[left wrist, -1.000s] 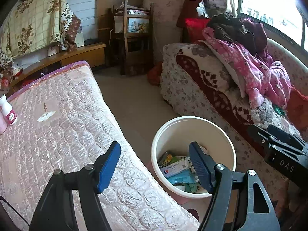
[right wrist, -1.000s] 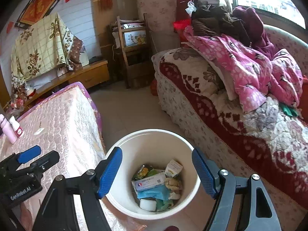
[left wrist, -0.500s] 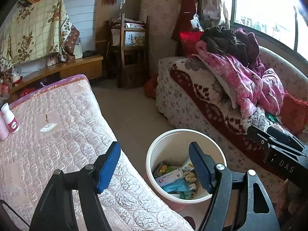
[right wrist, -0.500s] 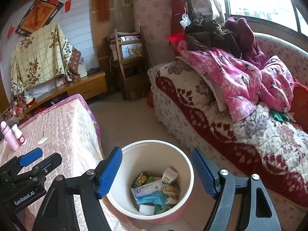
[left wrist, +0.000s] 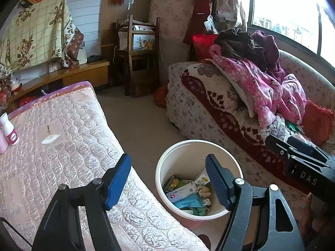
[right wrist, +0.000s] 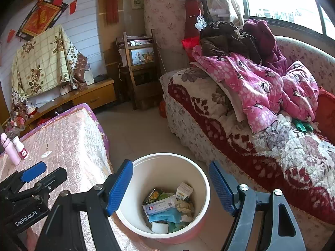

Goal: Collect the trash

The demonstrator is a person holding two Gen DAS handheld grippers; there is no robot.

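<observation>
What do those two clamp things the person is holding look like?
Both are black angular frames with silver bolts. Each of the left gripper and right gripper ends in two flat, ribbed blue pads. White lettering marks their sides: GenRobot.AI on the left, DAS on the right.

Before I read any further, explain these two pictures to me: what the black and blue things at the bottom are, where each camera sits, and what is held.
No robot arm here: a person carries a hand-held pair of tongs in each hand, with a wide-angle camera on each looking forward along its two blue-padded fingers.

One picture is from the left tongs, the other from the right tongs. Each view also catches the other tool at its edge.

Both tongs stand open and hold nothing.

Below them on the floor stands a white bin with trash already inside: small boxes, wrappers, crumpled paper. To the left is a table under a pink quilted cover with two small bottles; to the right, a sofa piled with clothes.
</observation>
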